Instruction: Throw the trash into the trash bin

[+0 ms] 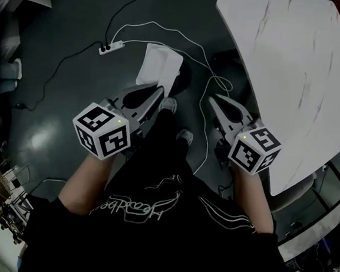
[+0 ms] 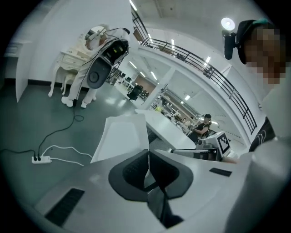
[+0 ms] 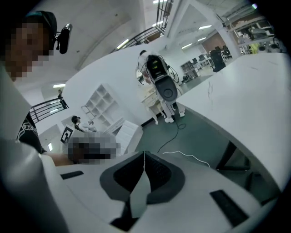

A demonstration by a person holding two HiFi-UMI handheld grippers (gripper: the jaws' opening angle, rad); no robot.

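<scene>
A dark, glossy floor (image 1: 80, 12) fills most of the head view, with a white marble-veined table (image 1: 300, 73) curving in from the upper right. Below it, the person in a black printed shirt (image 1: 161, 232) reaches both forearms forward over the floor, 1 gripper in each hand.

The white trash bin (image 1: 158, 66) stands on the floor just ahead of the person's feet, left of the table and apart from it. It lies just beyond the tip of the left gripper (image 1: 160, 91), and both gripper views show it upright with its open top facing up.

The left gripper's 2 jaws are pressed together, pad against pad, and pinch nothing. The right gripper (image 1: 212, 99) points along the table's near edge with its jaws likewise pressed tight on each other. Each carries a marker cube at the wrist, the left cube (image 1: 102, 130) and the right cube (image 1: 255, 149).

A white machine on legs (image 2: 102, 63) stands against the far wall, trailing a dark lead.

A white cable (image 1: 150, 23) loops across the floor from a power strip (image 1: 111, 47) past the bin. 2 pale shoes (image 1: 168, 105) show between the grippers.
</scene>
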